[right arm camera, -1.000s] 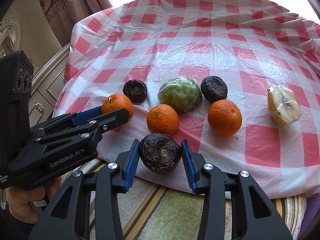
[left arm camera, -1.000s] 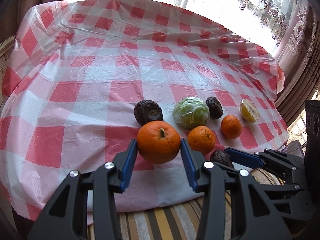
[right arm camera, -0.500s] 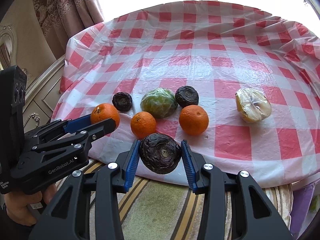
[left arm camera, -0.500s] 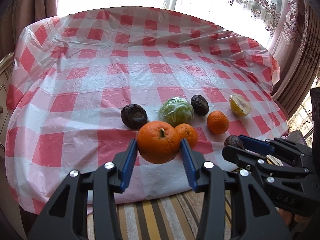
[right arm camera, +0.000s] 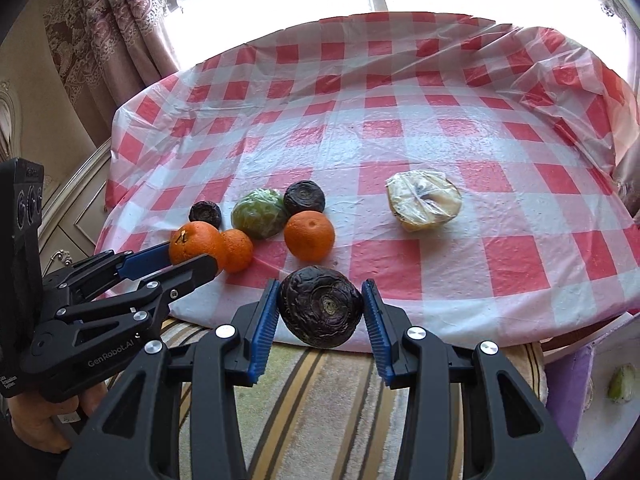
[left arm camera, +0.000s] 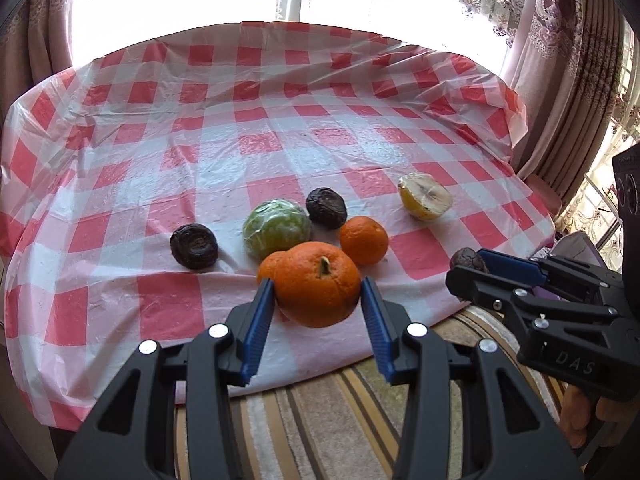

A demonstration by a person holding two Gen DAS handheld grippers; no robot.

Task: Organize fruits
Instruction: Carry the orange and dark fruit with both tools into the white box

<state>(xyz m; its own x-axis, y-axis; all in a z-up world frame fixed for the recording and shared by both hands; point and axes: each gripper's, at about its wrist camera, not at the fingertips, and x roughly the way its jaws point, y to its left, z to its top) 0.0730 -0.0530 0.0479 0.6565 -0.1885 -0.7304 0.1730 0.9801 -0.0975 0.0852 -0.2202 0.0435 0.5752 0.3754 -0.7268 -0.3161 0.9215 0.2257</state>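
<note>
Both views look across a round surface (left arm camera: 120,152) covered by a red-and-white checked plastic cloth, with a bright window and patterned curtains (right arm camera: 120,32) behind its far edge.

The left gripper (left arm camera: 318,304) pinches a large orange (left arm camera: 318,284) between its blue pads, stem up, held in the air over the near edge of the surface. In the right wrist view this same orange (right arm camera: 194,242) sits at the tip of the left gripper (right arm camera: 176,256), low on the left.

On the cloth, from left to right, lie a dark wrinkled fruit (left arm camera: 194,246), a green fruit in clear wrap (left arm camera: 276,228), a second dark wrinkled fruit (left arm camera: 326,208) touching the green one on its far right side, and a small orange (left arm camera: 364,240) just in front of that dark one. Another small orange (left arm camera: 270,266) peeks out behind the held orange, close to the green fruit. All of these cluster near the near edge. Well apart, toward the right edge, a cut yellow fruit in clear wrap (left arm camera: 426,202) lies alone.

The right gripper (right arm camera: 320,308) is clamped on a large dark wrinkled fruit (right arm camera: 320,306), stem end facing the camera, held just off the near edge over a striped rug (right arm camera: 320,400). A hand (left arm camera: 580,416) grips its handle at the lower right of the left wrist view.
</note>
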